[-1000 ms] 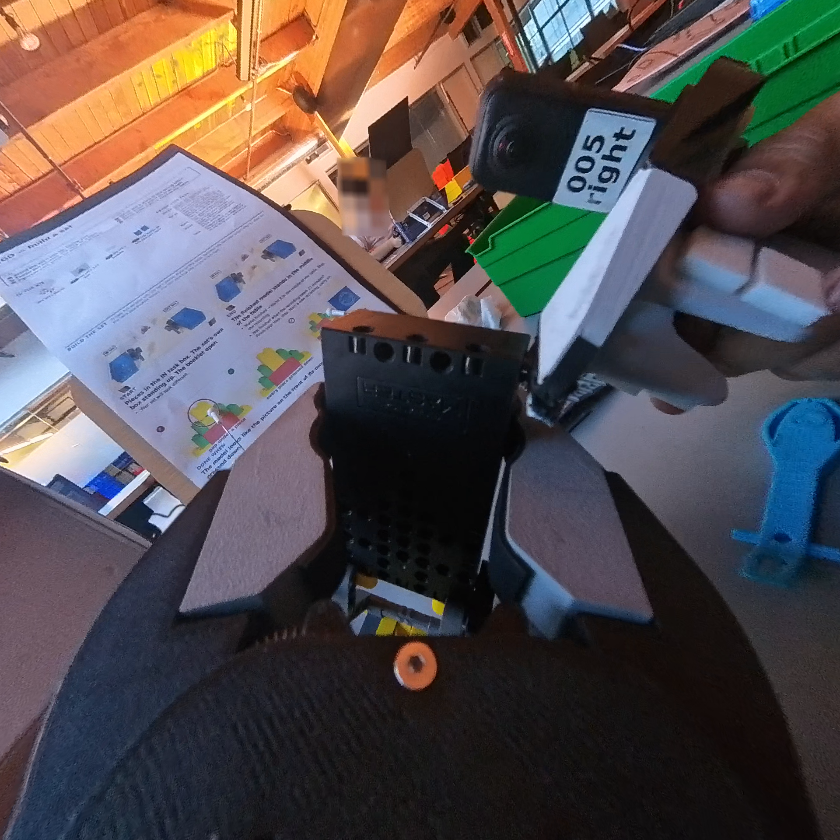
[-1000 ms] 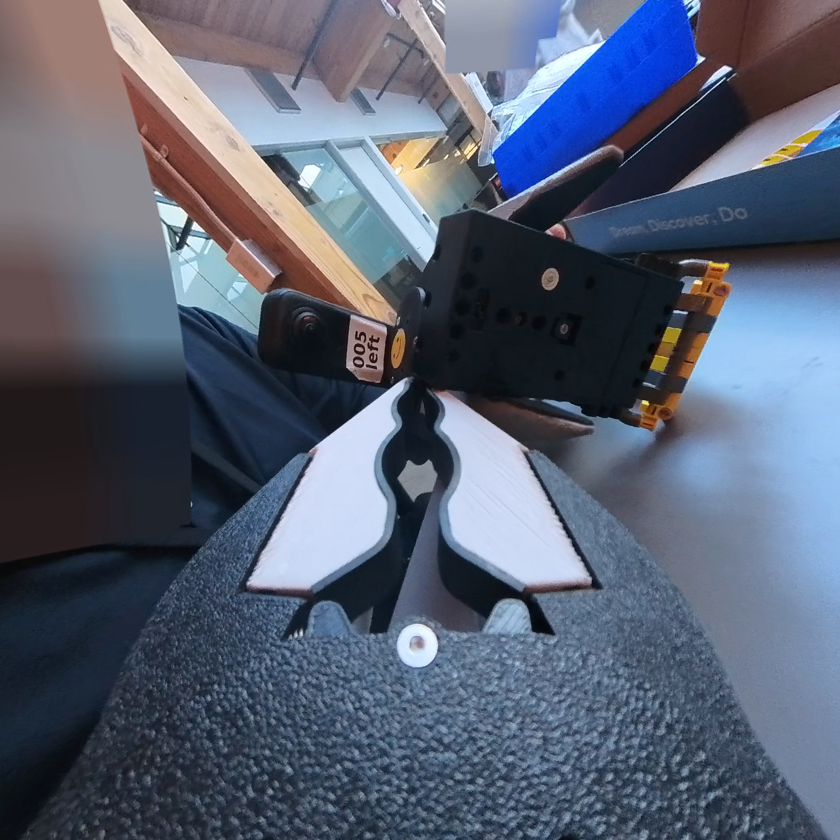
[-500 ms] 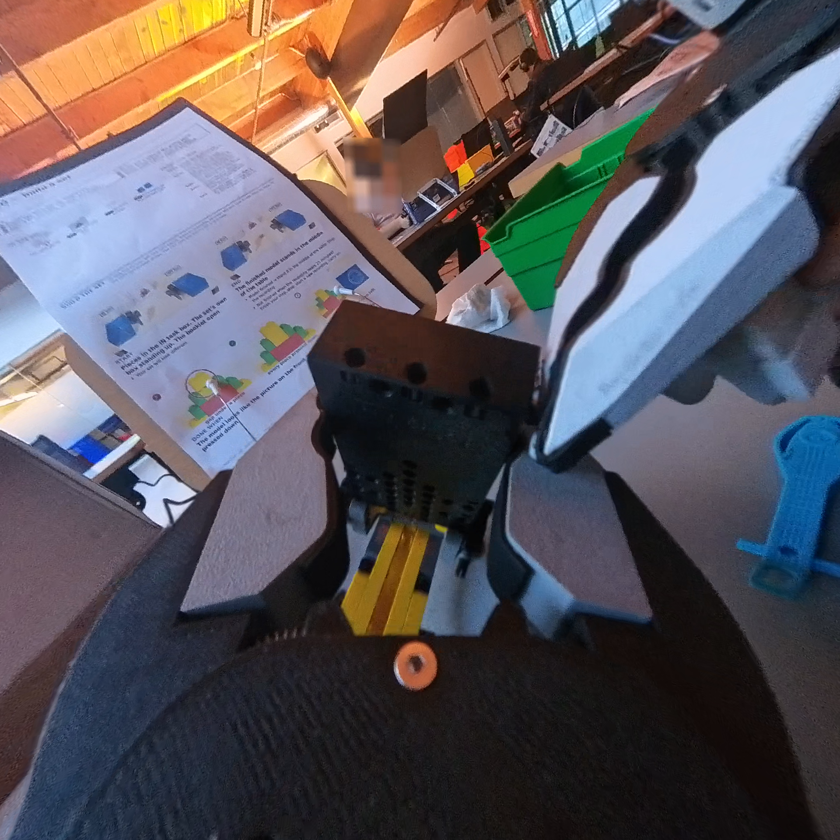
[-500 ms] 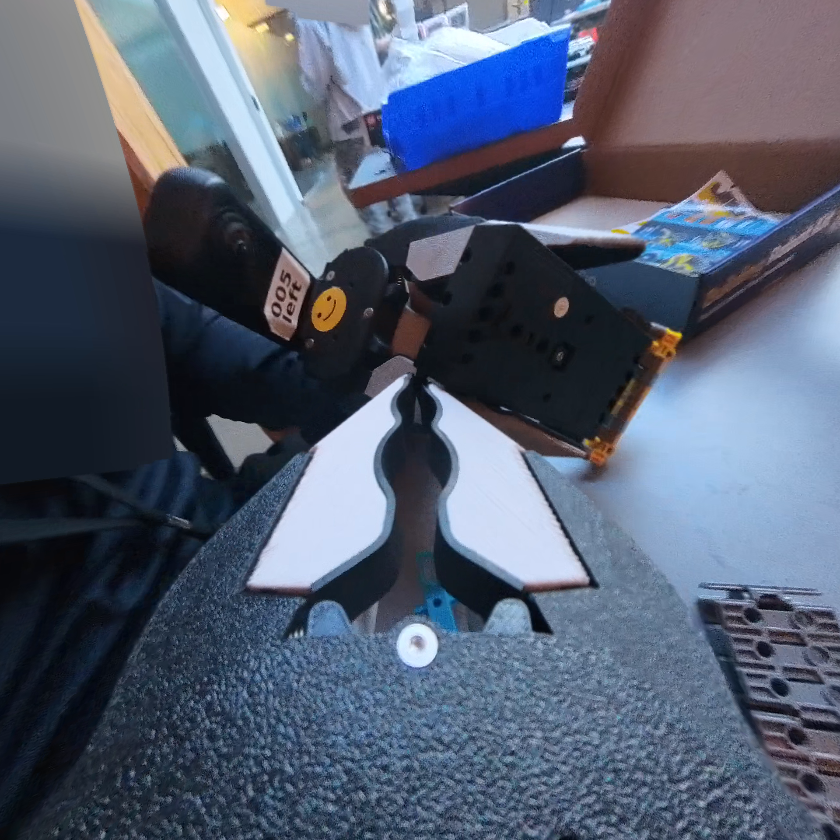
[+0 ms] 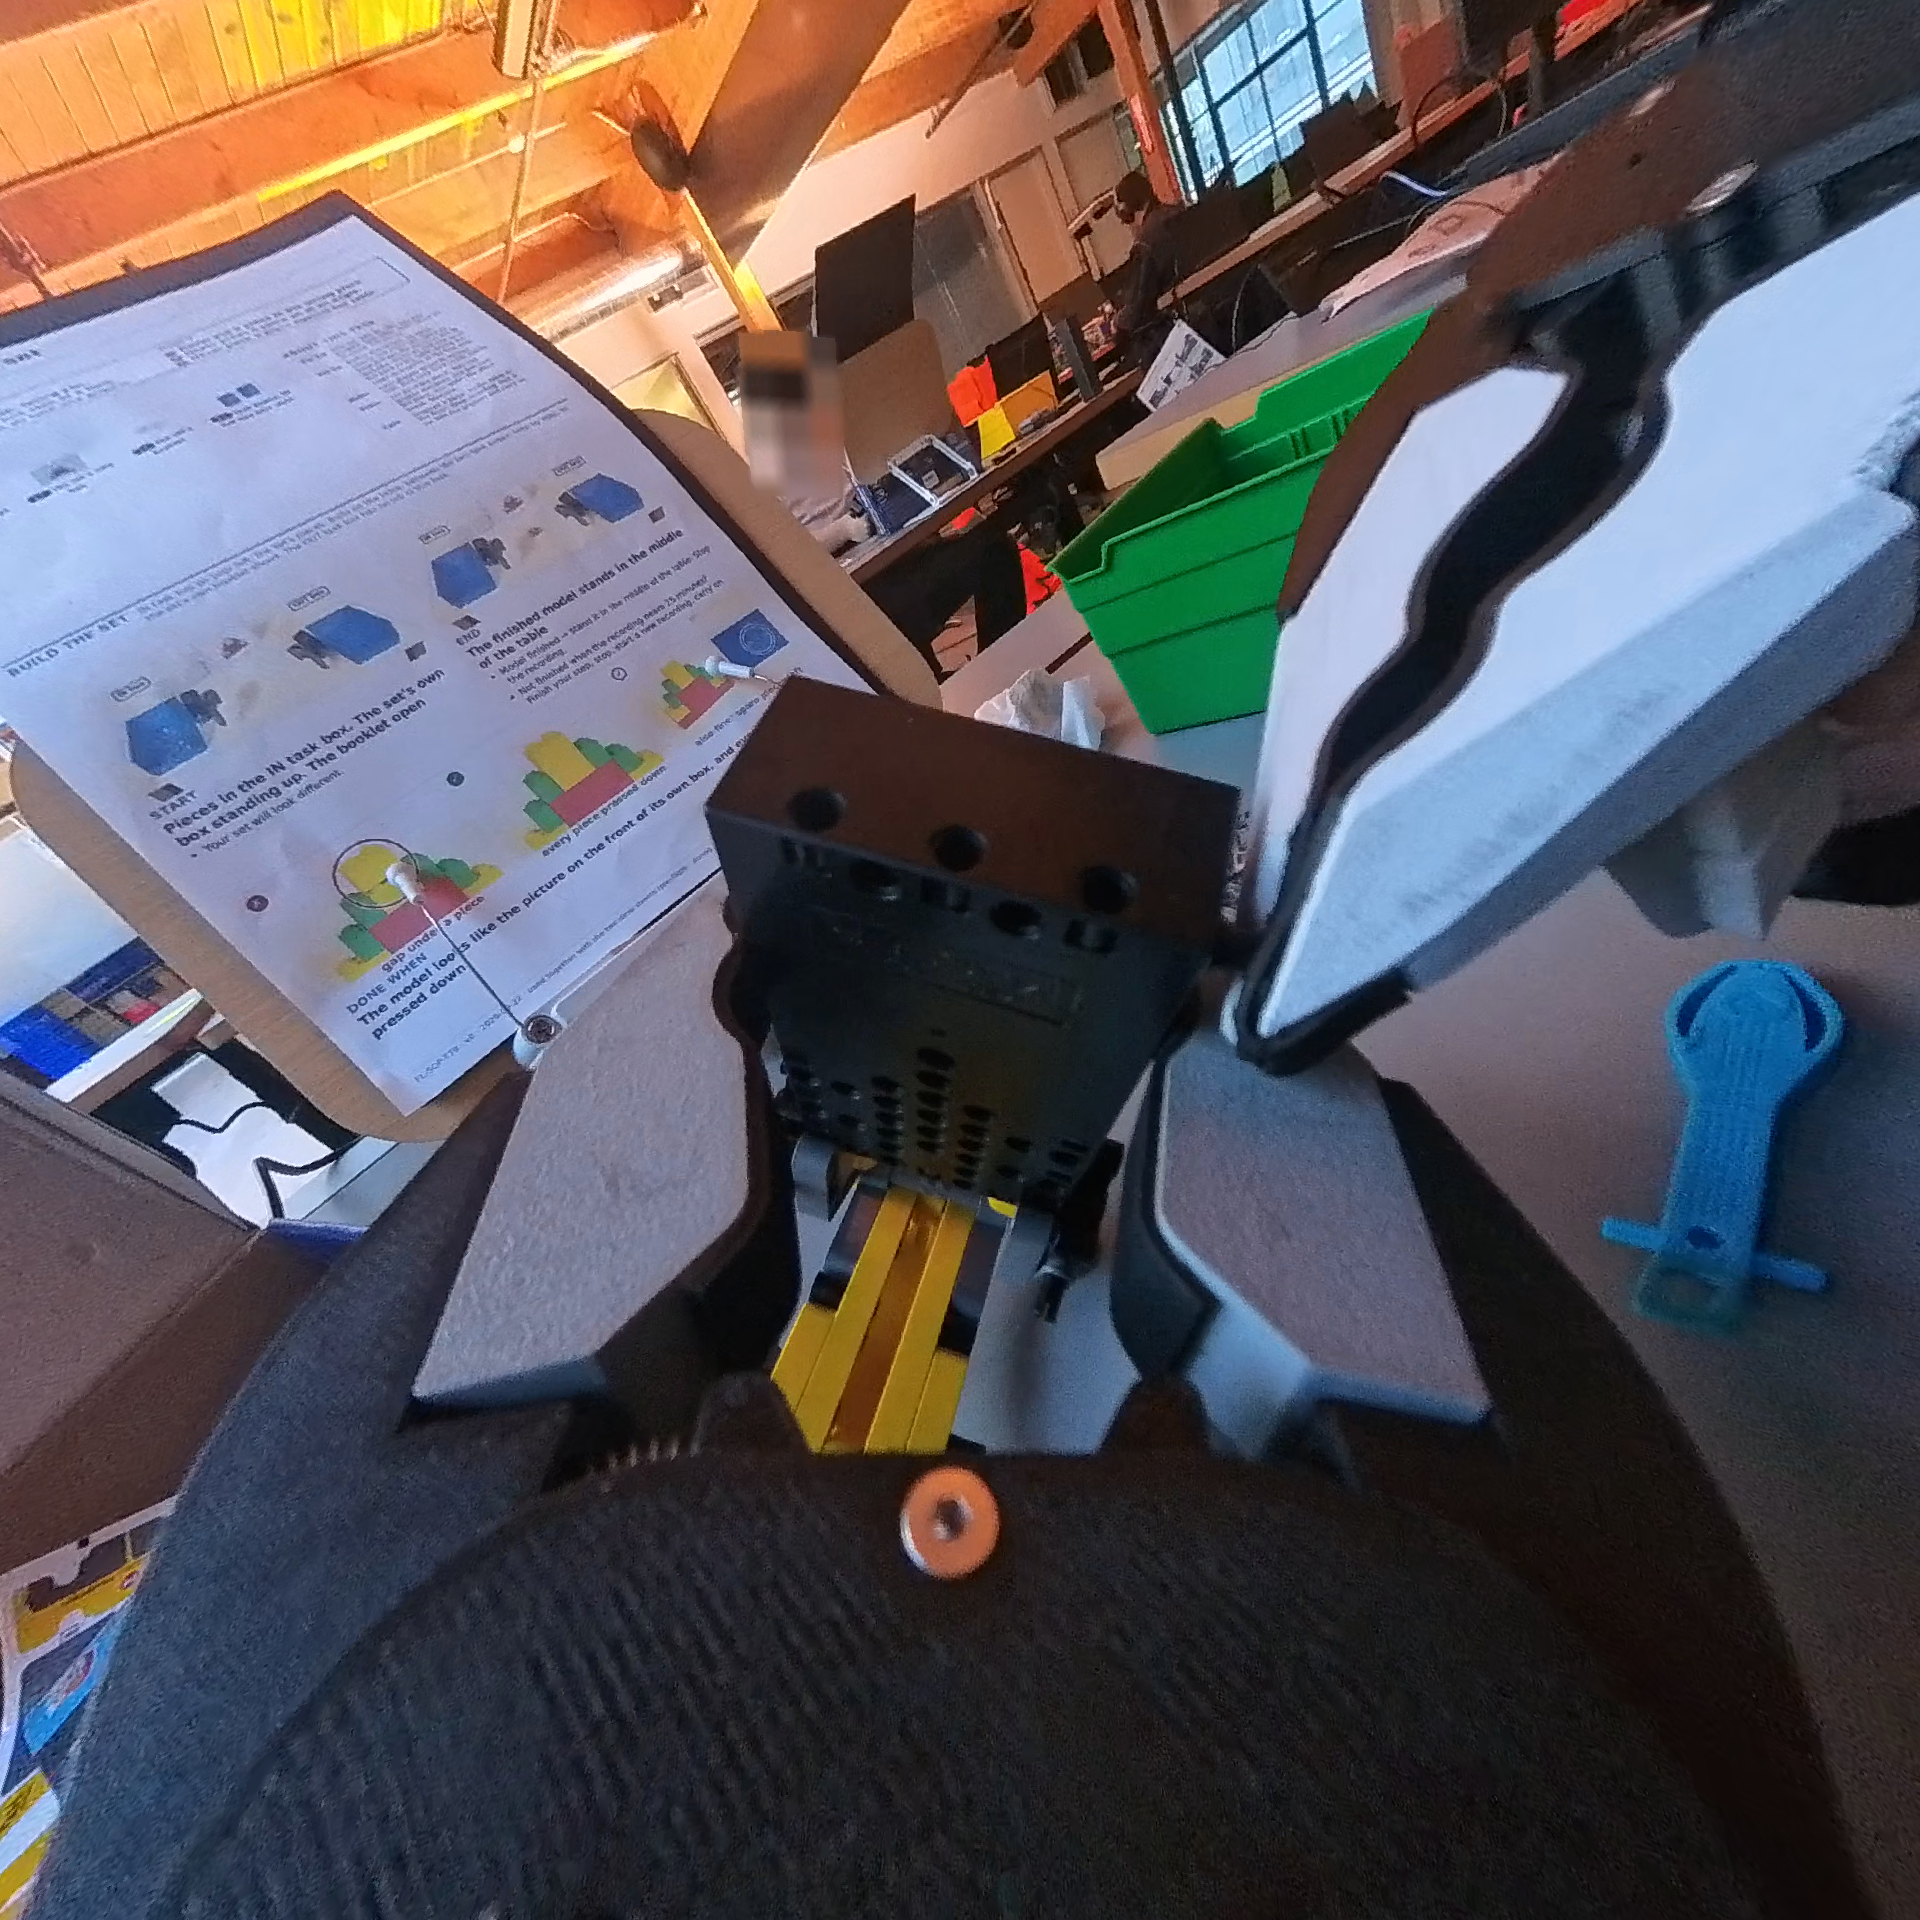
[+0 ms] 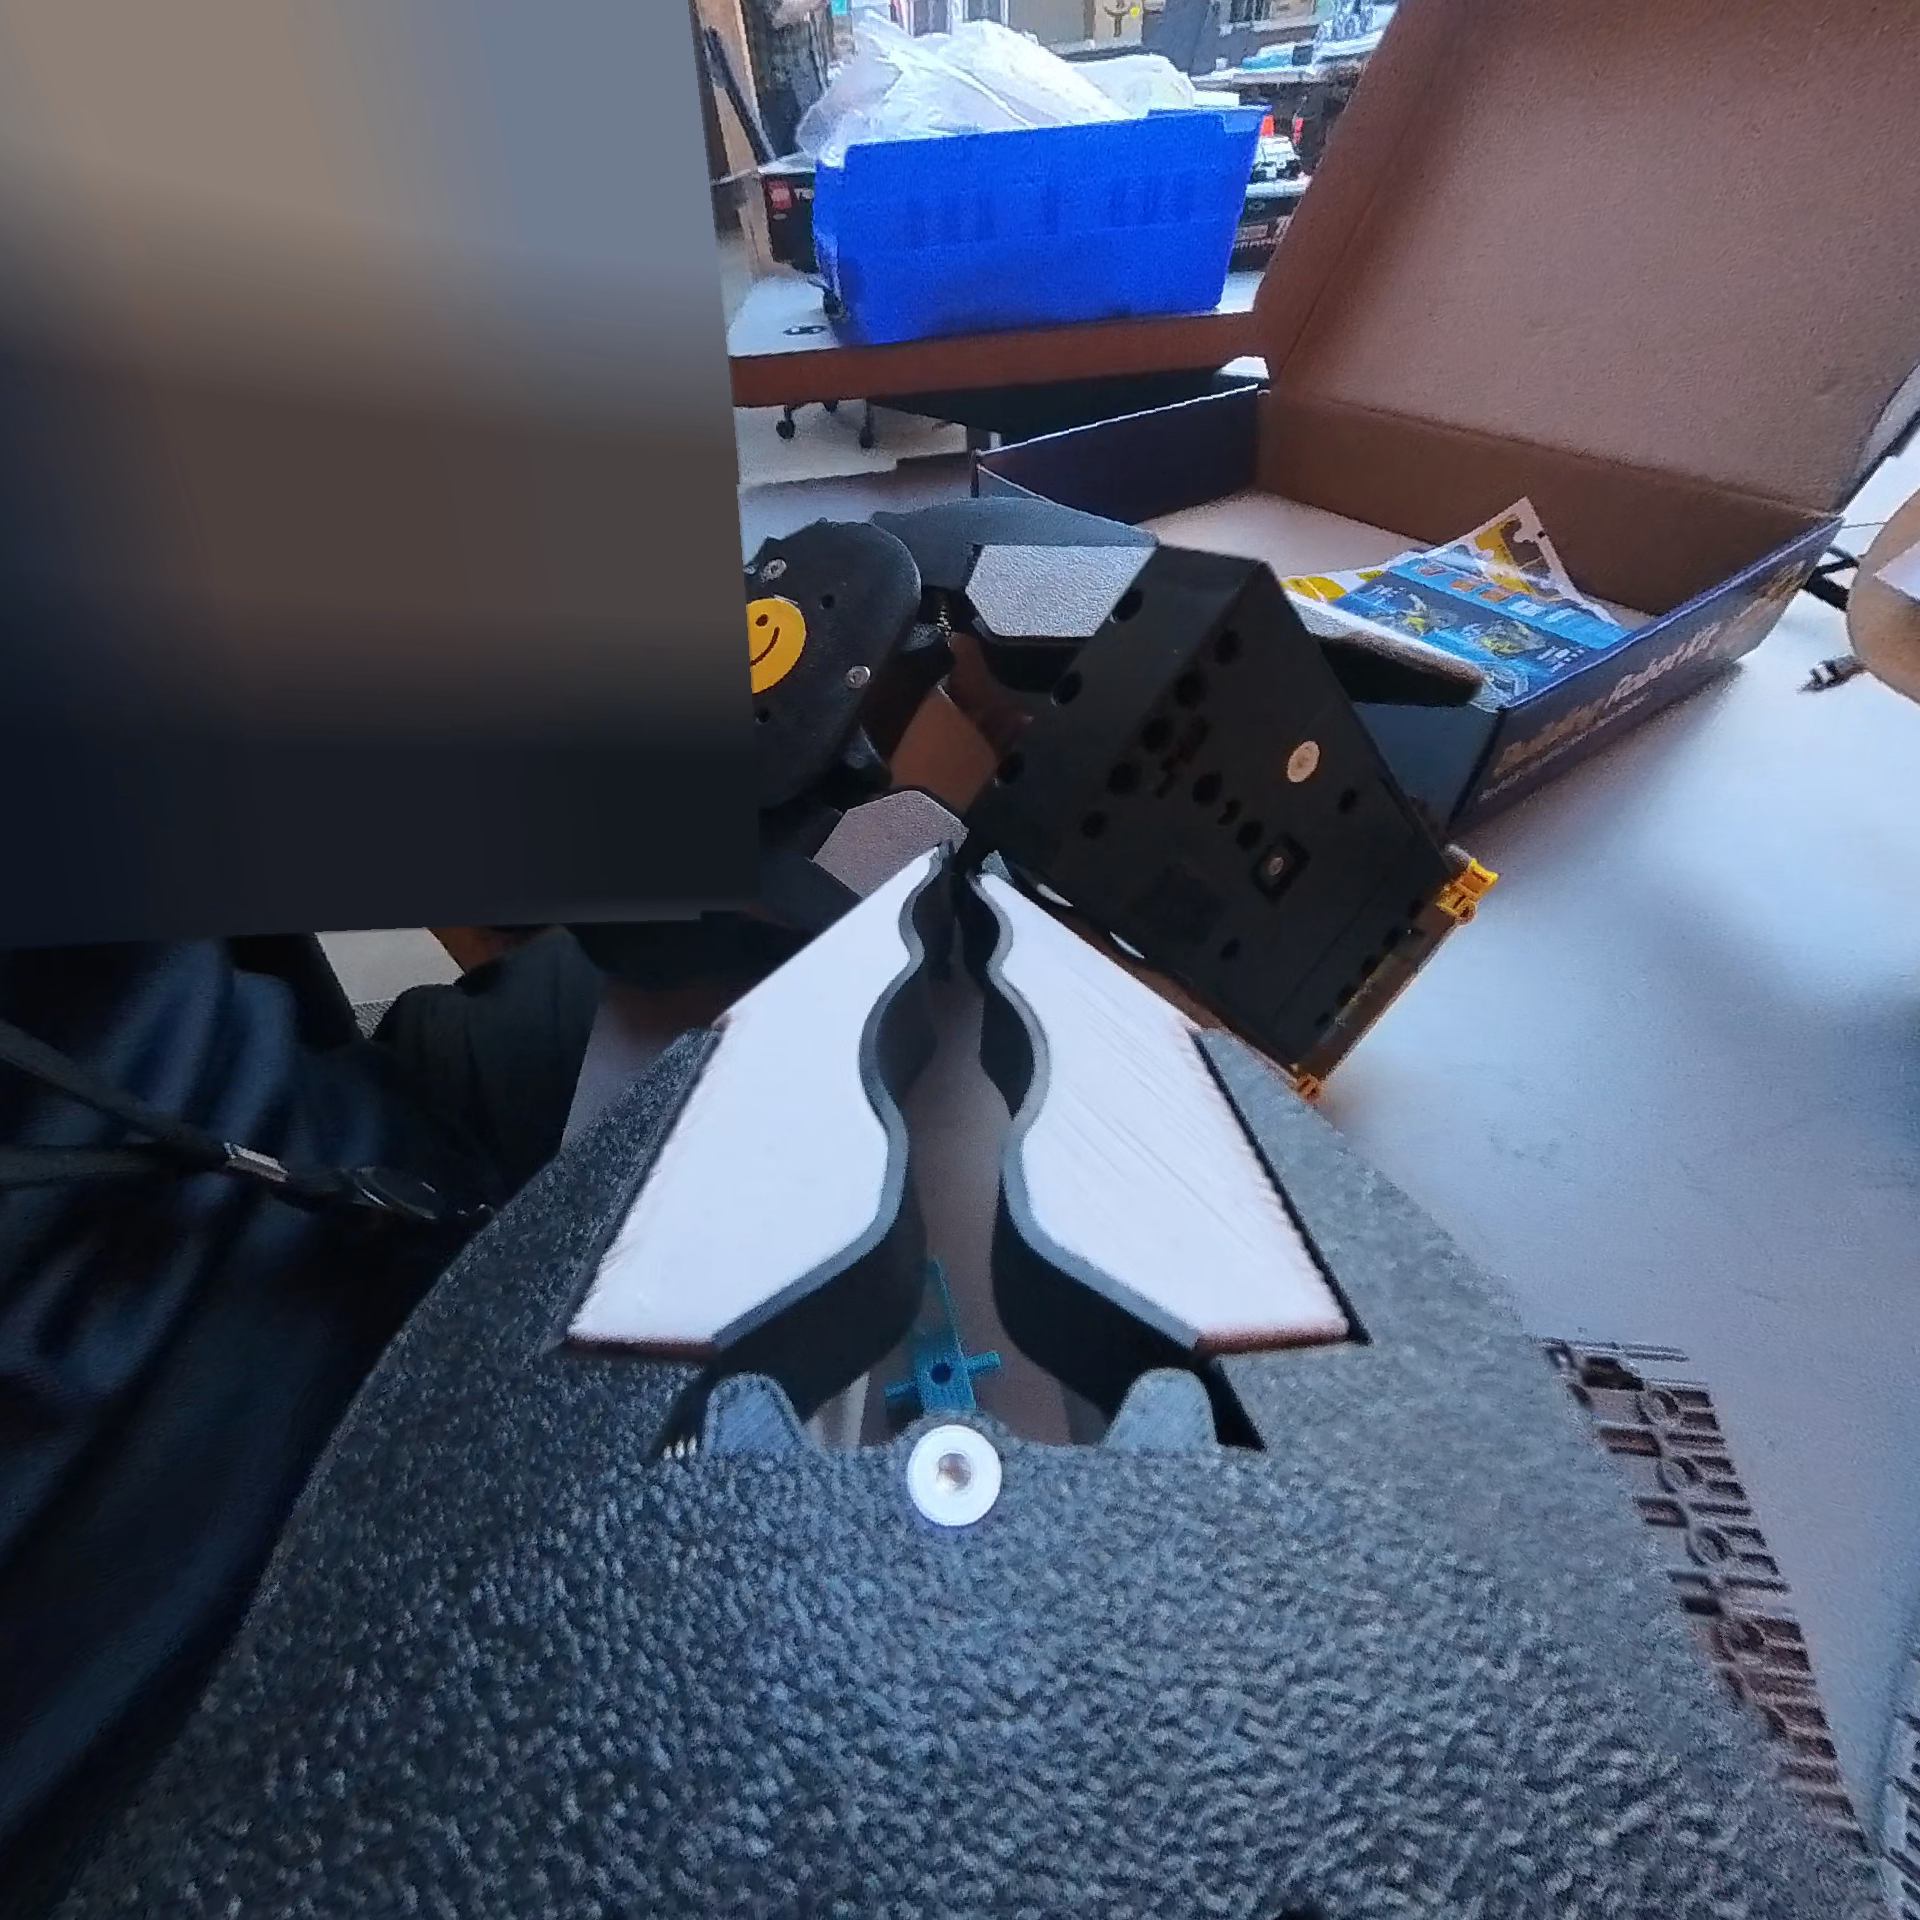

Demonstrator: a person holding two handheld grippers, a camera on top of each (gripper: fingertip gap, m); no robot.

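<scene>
My left gripper (image 5: 956,1008) is shut on a black block with holes (image 5: 966,935), held up off the table. Yellow and grey brick strips (image 5: 883,1320) stick out of the block's near end, between the fingers. My right gripper (image 6: 956,883) is shut and empty, with its tips against the block's edge. In the left wrist view it (image 5: 1247,1029) comes in from the upper right. In the right wrist view the block (image 6: 1195,800) is tilted, and the left gripper's finger (image 6: 1049,603) lies on its top.
A blue plastic tool (image 5: 1725,1122) lies on the grey table to the right. Stacked green bins (image 5: 1195,592) and a board with an instruction sheet (image 5: 312,675) stand behind. An open cardboard box (image 6: 1558,312) holds a booklet (image 6: 1455,613). A black perforated plate (image 6: 1714,1558) lies near right. The tips of one gripper are about 8 centimeters away from the tips of the other.
The left gripper has tilted the block, so the yellow strips now show. The right gripper has swung in close and lower, its tips now at the block's side.
</scene>
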